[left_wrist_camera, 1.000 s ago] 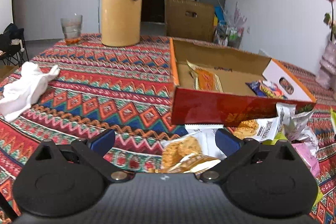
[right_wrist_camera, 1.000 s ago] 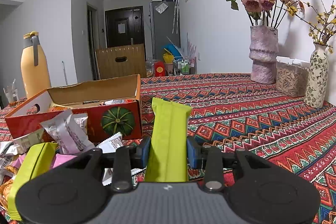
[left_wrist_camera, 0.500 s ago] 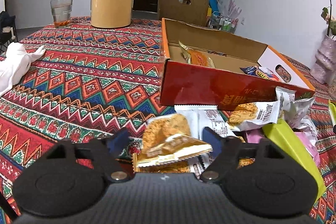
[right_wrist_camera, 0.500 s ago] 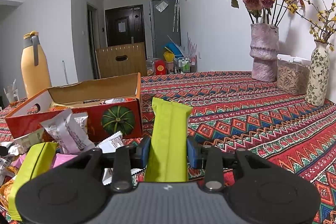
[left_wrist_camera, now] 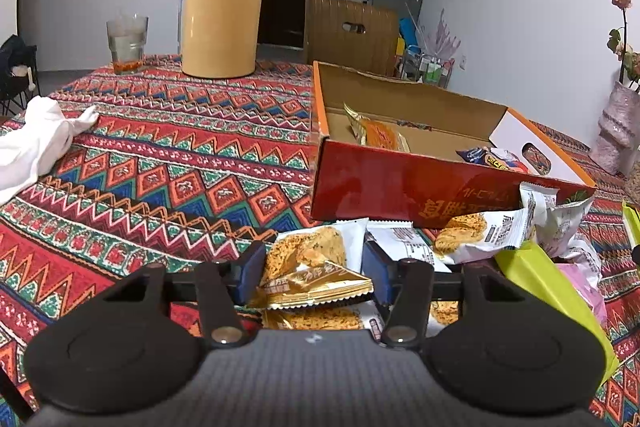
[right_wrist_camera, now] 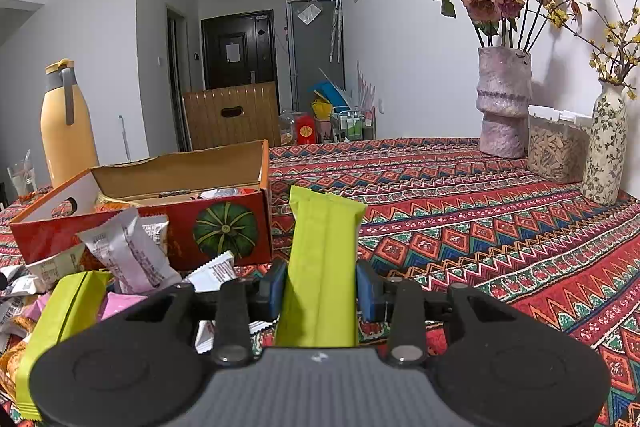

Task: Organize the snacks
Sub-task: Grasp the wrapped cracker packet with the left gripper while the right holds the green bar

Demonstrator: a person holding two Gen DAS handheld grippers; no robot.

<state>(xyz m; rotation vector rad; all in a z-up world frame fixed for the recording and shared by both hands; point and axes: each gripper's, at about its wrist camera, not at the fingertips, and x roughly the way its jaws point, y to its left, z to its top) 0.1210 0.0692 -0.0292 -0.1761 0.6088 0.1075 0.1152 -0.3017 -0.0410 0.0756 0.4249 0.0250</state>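
Left gripper (left_wrist_camera: 312,277) has been brought in from wide open; jaws closing around the gold packet (left_wrist_camera: 316,285) just in front of the red box (left_wrist_camera: 400,187), pad contact not yet clear. Green bar (right_wrist_camera: 322,267) stays clamped in the right gripper (right_wrist_camera: 320,289), beside the box. Boxing judged next.

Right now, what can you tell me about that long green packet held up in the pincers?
The lime-green packet is a long, flat, matte snack wrapper, plain, with a lengthwise seam and crimped top edge. It stands nearly upright, its lower part clamped between the blue pads of the right gripper, its top free above the patterned tablecloth, touching nothing else.
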